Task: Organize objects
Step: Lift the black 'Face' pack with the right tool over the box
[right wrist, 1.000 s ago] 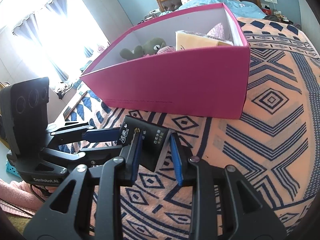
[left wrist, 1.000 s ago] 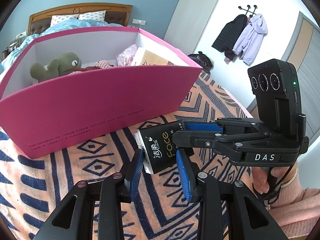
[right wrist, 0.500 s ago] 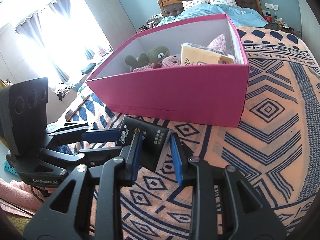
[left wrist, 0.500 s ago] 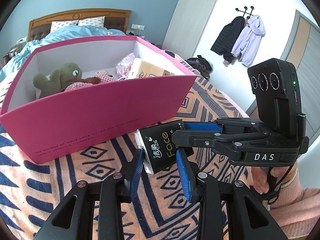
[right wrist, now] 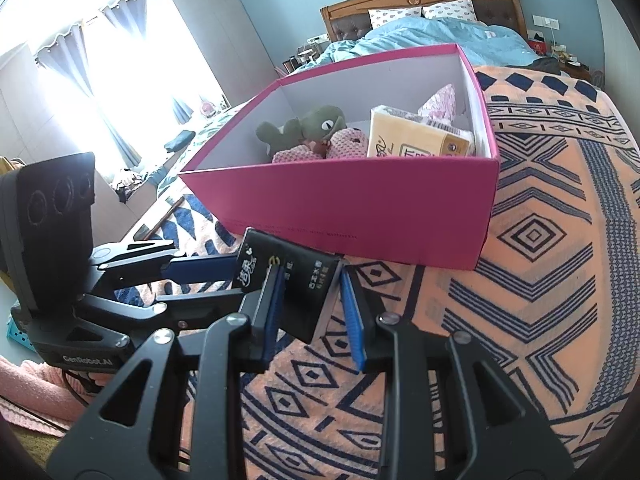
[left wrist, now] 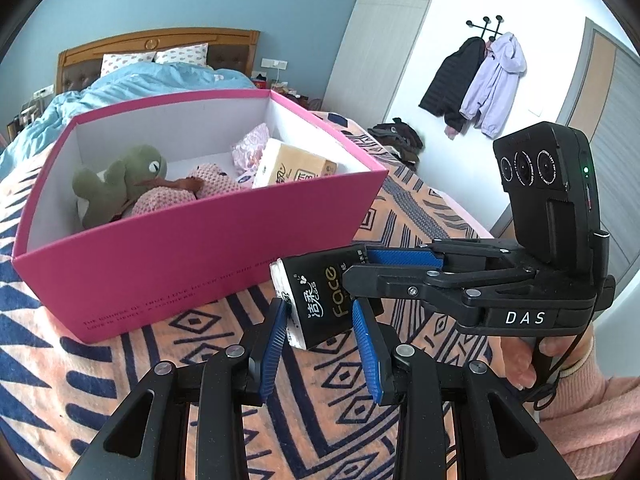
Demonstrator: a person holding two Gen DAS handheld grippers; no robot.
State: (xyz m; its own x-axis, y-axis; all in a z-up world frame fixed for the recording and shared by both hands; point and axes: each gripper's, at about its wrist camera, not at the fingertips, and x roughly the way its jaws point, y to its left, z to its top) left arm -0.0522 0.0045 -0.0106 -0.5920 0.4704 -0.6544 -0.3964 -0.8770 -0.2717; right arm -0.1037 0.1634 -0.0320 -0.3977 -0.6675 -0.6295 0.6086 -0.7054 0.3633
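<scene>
**Currently: black tissue pack held by both grippers, just short of the pink box**

Both tools clamp one object. Left gripper [left wrist: 320, 332] has its blue pads closed on the black tissue pack [left wrist: 320, 300], one pad on each side; right gripper [right wrist: 310, 308] pinches the same pack [right wrist: 288, 280] from the other end, and shows in the left view at 3 o'clock [left wrist: 360, 264]. Pack is in the air above the patterned blanket [left wrist: 120, 380], tilted, just in front of the pink box [left wrist: 180, 256], at about 5 o'clock from its near wall. Not yet over the rim.

Box already holds a green plush [left wrist: 116, 184], a pink knitted toy [left wrist: 180, 192], a yellow tissue pack [left wrist: 296, 168] and a pink floral packet [left wrist: 248, 148]. Free floor seems to be at the box's left side, around 9 o'clock of the plush; partly hidden by the near wall.

Step in hand, as judged: transport of the pack toward the box. Next move calls for raising it clear of the near wall, carrying toward 12 o'clock, then both sets of jaws letting go together, or one first. Risk: pack edge catching the rim.
</scene>
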